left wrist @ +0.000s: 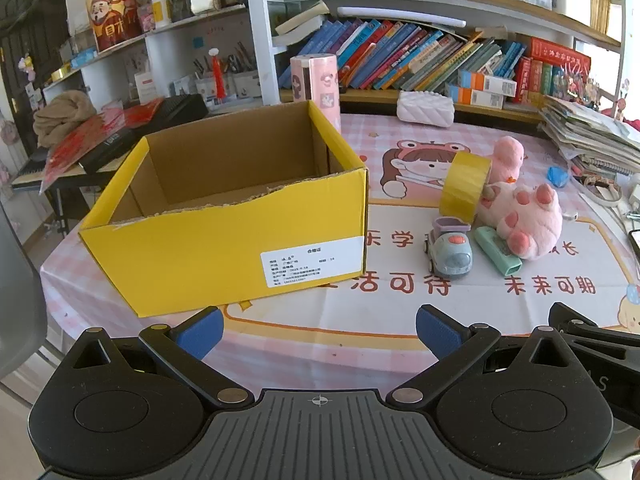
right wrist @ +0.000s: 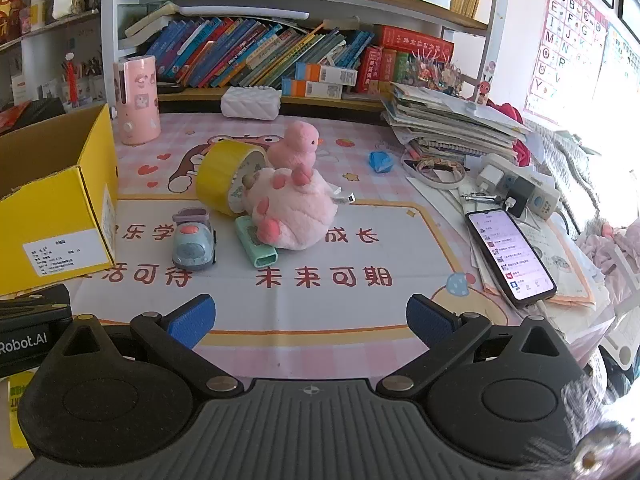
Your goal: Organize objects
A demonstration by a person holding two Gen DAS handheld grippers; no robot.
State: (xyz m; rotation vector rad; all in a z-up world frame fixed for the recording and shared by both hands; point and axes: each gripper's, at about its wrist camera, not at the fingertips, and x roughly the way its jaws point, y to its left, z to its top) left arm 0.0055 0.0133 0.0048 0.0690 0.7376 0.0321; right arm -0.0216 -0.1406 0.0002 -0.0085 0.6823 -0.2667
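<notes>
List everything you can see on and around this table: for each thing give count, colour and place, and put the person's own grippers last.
box: 1, yellow, open, table left
tape: 1 roll, yellow, on edge, against the plush
plush: 1, pink, table centre
duck: 1, pink, behind the plush
car: 1, grey-blue, between box and plush
case: 1, mint green, partly under the plush
canister: 1, pink, behind the box
pouch: 1, white quilted, table back
phone: 1, black, screen lit, table right
papers: 1 stack, mixed, back right
books: many, mixed, shelf
left gripper: 1, black, blue pads, open, near edge
right gripper: 1, same, open
</notes>
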